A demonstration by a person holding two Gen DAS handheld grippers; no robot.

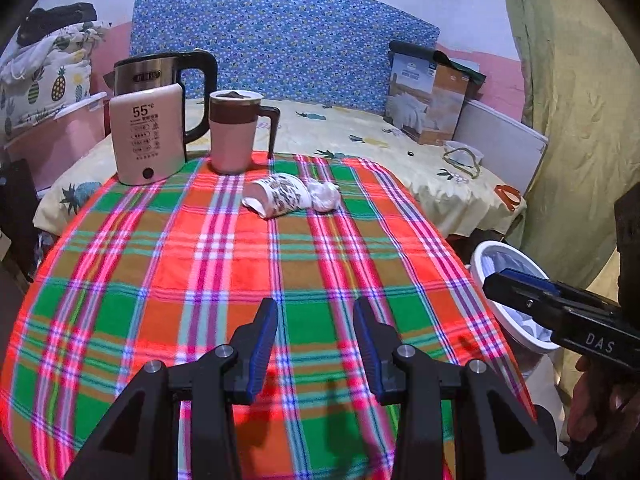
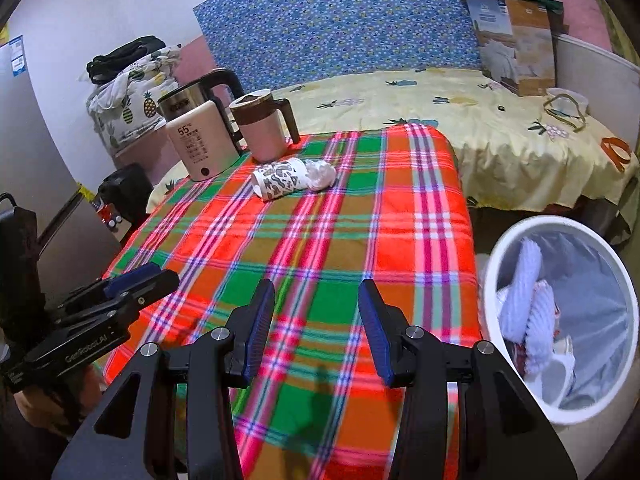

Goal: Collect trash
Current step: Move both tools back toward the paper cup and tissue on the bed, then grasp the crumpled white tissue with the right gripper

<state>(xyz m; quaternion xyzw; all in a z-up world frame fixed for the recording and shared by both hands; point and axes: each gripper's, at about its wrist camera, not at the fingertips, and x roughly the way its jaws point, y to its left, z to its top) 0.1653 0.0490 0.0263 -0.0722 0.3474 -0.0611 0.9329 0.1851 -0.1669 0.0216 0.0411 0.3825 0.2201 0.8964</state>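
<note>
A patterned paper cup (image 1: 276, 199) (image 2: 280, 179) lies on its side at the far end of the plaid-covered table (image 1: 180, 280) (image 2: 320, 220). A crumpled white tissue (image 1: 325, 196) (image 2: 320, 174) touches its right side. My left gripper (image 1: 315, 302) (image 2: 164, 274) hovers over the near part of the table, open and holding nothing. My right gripper (image 2: 317, 285) (image 1: 490, 282) hangs beside it near the table's right edge, also open and holding nothing. A white lined bin (image 1: 476, 264) (image 2: 489, 280) stands on the floor right of the table, with white trash inside.
At the table's far left stand a pink warmer (image 1: 146, 138), a steel kettle (image 1: 160, 70) and a pink lidded mug (image 1: 234, 132). Behind the table is a bed with a yellow sheet (image 2: 440, 112), a box (image 2: 516, 36) and small items.
</note>
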